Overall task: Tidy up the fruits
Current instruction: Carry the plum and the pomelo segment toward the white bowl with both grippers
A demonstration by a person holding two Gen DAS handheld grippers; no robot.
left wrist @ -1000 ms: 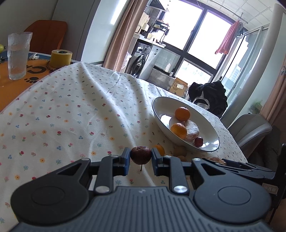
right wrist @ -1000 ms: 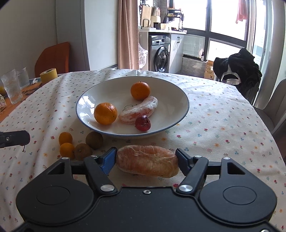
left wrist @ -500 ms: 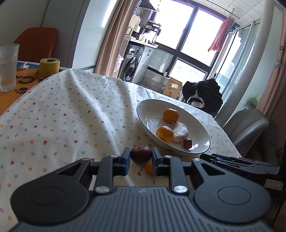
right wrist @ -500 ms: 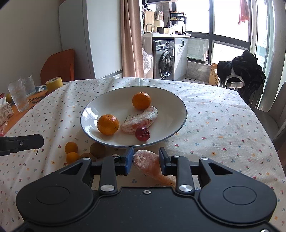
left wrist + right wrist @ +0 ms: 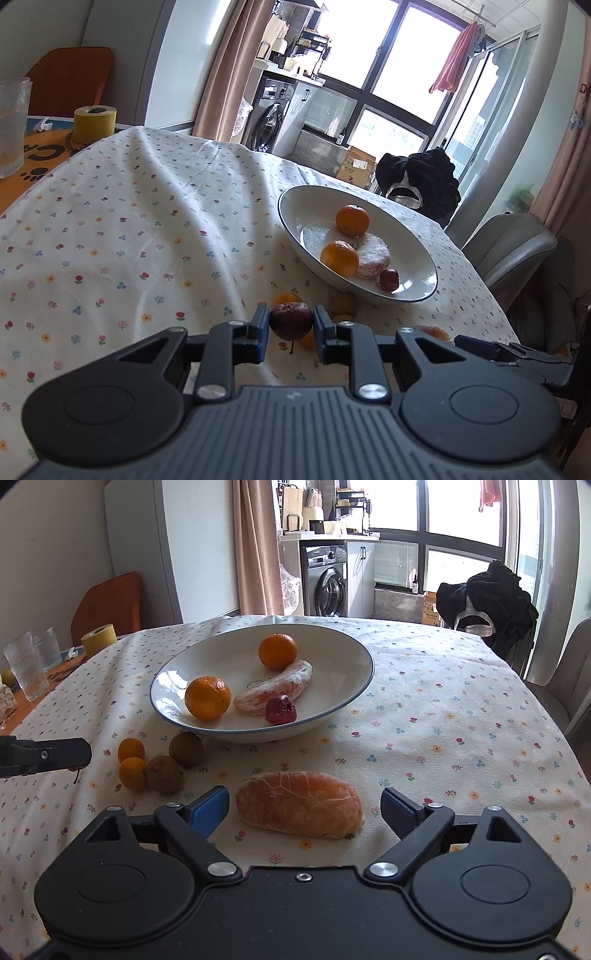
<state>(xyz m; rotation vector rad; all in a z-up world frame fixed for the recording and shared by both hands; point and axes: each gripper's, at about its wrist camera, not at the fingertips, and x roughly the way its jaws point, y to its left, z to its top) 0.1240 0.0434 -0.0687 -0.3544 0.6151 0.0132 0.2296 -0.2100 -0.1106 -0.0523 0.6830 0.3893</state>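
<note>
The segment (image 5: pixel 299 804), clamped 0.5 s ago, is released onto the surface (right jaws wide apart); the plum (image 5: pixel 290 319) is kept gripped by the left jaws.

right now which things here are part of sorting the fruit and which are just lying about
Part of the job:
- dark red fruit in the left gripper
- peeled citrus piece between the right gripper's open fingers
- bowl
- loose small fruits

Lying about:
- tape roll
- glasses
- black garment

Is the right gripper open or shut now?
Open: the right gripper has its fingers apart, clear gaps beside the peeled segment.
</note>
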